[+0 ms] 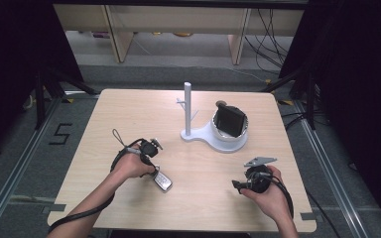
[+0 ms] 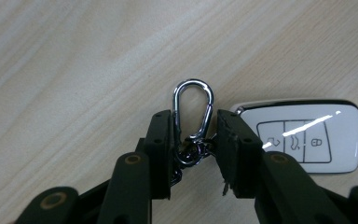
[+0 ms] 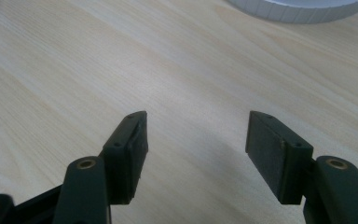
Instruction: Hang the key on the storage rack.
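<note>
A white car key fob (image 1: 162, 181) (image 2: 303, 135) lies flat on the wooden table (image 1: 129, 114), near its front left. A silver carabiner (image 2: 193, 109) hangs off the fob by a small ring. My left gripper (image 1: 155, 171) (image 2: 193, 126) points down at it, and the carabiner lies between the two jaws. The left jaw sits close against the clip and a thin gap shows at the right pad, so the gripper reads as open. My right gripper (image 1: 235, 186) (image 3: 196, 126) rests low over bare wood at the front right, open, with nothing between its jaws.
A white stand with an upright post (image 1: 187, 111) and a round dish base (image 1: 228, 141) (image 3: 303, 9) stands at the table's centre back; a black boxy object (image 1: 230, 120) sits in the dish. A black cord loop (image 1: 119, 136) lies left of my left hand.
</note>
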{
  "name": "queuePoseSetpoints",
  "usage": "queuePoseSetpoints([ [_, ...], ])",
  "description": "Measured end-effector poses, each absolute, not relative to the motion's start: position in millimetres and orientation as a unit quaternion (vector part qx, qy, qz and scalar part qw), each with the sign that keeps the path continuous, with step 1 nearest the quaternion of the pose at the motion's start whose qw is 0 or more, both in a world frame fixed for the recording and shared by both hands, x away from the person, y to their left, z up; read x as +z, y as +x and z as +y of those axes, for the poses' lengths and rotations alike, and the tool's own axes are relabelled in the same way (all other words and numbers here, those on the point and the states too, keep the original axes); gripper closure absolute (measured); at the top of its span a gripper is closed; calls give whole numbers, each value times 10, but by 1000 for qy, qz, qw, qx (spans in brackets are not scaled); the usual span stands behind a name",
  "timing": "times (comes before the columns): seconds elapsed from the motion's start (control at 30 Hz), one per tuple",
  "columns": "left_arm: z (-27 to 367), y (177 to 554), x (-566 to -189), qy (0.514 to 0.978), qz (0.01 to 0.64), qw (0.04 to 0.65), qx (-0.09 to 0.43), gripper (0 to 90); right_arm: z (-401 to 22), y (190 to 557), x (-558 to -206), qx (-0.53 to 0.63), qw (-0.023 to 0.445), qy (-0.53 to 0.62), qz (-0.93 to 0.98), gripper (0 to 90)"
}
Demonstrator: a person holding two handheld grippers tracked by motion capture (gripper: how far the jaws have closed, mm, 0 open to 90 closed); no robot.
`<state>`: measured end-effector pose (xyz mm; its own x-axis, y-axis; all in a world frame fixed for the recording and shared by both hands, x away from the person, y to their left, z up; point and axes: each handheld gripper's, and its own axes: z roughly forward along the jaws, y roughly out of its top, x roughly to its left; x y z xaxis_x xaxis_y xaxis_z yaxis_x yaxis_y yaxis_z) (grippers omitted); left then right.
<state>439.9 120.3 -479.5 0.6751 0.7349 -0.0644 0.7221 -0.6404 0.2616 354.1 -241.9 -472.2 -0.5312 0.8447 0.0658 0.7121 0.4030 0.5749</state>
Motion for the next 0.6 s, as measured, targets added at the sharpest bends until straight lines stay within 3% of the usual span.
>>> queuePoseSetpoints([
  [0.6, 1149, 4414, -4774, 928, 356, 101, 33, 712, -2420, 3542, -4735, 284, 122, 465, 830, 400],
])
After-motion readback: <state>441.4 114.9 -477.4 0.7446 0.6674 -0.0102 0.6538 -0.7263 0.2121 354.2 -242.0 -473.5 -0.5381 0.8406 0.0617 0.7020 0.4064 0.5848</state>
